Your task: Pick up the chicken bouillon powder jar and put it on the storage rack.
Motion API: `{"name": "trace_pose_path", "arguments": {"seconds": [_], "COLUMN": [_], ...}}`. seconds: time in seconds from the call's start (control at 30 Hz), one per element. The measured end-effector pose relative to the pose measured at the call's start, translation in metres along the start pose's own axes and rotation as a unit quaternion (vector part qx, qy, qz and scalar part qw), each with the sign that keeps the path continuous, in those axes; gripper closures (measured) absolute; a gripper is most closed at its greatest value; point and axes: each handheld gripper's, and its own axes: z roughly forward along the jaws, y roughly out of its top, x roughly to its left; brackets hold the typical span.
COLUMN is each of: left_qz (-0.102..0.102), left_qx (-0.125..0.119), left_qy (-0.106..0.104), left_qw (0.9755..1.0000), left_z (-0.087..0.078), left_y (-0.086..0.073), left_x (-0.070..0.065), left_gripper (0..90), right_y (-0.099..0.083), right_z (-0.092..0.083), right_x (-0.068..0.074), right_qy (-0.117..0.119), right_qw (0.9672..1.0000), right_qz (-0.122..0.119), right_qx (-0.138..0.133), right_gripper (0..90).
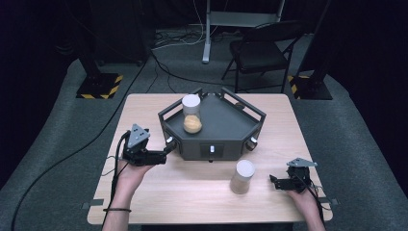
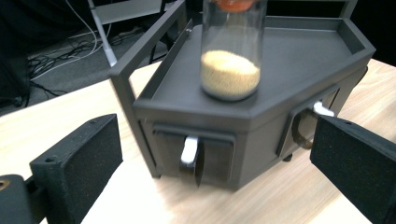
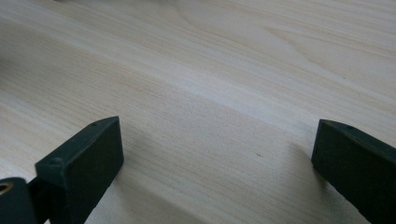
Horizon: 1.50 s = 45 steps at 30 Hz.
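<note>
A dark grey angular stand [image 1: 240,115] with small drawers in its sides sits on the wooden table [image 1: 159,202]. A clear jar [image 1: 191,115] with a white lid, part full of yellow grains, stands upright on the stand's left side. A second white-lidded jar [image 1: 242,177] stands on the table in front of the stand. My left gripper [image 1: 163,155] is level beside the stand's left front corner, open, with nothing between its pads. In the left gripper view the jar [image 2: 230,70] and a white drawer handle [image 2: 189,149] lie ahead of the gripper [image 2: 215,140]. My right gripper [image 1: 274,182] rests open to the right of the second jar.
In the right gripper view, bare wood [image 3: 224,70] lies between the wide jaws of the right gripper [image 3: 215,144]. Beyond the table stand a black folding chair [image 1: 262,50], a white frame leg [image 1: 208,33] and cables on grey carpet. Post bases with yellow-black stripes [image 1: 98,85] flank the far corners.
</note>
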Motion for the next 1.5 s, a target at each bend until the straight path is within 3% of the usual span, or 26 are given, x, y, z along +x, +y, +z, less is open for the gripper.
{"name": "trace_pose_path", "arguments": {"seconds": [0.27, 0.43, 0.6, 0.93, 1.03, 1.13, 1.23, 1.4, 1.5], "left_qz": [-0.001, -0.016, -0.026, -0.034, -0.049, -0.047, -0.059, -0.065, -0.049], "left_qx": [-0.002, -0.006, 0.0, 0.056, 0.082, 0.096, 0.126, 0.15, 0.165], "left_qy": [0.012, 0.013, 0.018, 0.035, 0.032, 0.033, 0.033, 0.028, 0.036], "left_qw": [0.9999, 0.9998, 0.9995, 0.9973, 0.9949, 0.9937, 0.9898, 0.9862, 0.9844], "left_z": [-0.014, -0.02, -0.018, 0.007, 0.018, 0.024, 0.033, 0.04, 0.044], "left_y": [-0.03, -0.054, -0.068, -0.092, -0.098, -0.1, -0.101, -0.1, -0.097], "left_x": [-0.003, -0.003, -0.001, 0.009, 0.015, 0.017, 0.024, 0.028, 0.024], "left_gripper": [1.6, 1.8, 1.9, 2.6, 2.6, 2.6, 2.6, 2.5, 2.5], "right_y": [0.0, 0.0, 0.0, 0.0, 0.0, 0.0, 0.0, 0.0, 0.0], "right_z": [0.0, 0.0, 0.0, 0.0, 0.0, 0.0, 0.0, 0.0, 0.0], "right_x": [0.0, 0.0, 0.0, 0.0, 0.001, 0.0, 0.0, 0.0, 0.0], "right_qy": [0.0, 0.0, 0.0, -0.001, -0.001, -0.001, -0.001, -0.001, -0.001], "right_qw": [1.0, 1.0, 1.0, 1.0, 1.0, 1.0, 1.0, 1.0, 1.0], "right_qz": [0.0, 0.0, 0.0, 0.0, 0.0, 0.0, 0.001, 0.001, 0.001], "right_qx": [0.0, 0.0, 0.0, 0.0, 0.0, 0.0, 0.0, 0.0, 0.0], "right_gripper": [1.4, 1.4, 1.4, 1.4, 1.4, 1.4, 1.4, 1.4, 1.4]}}
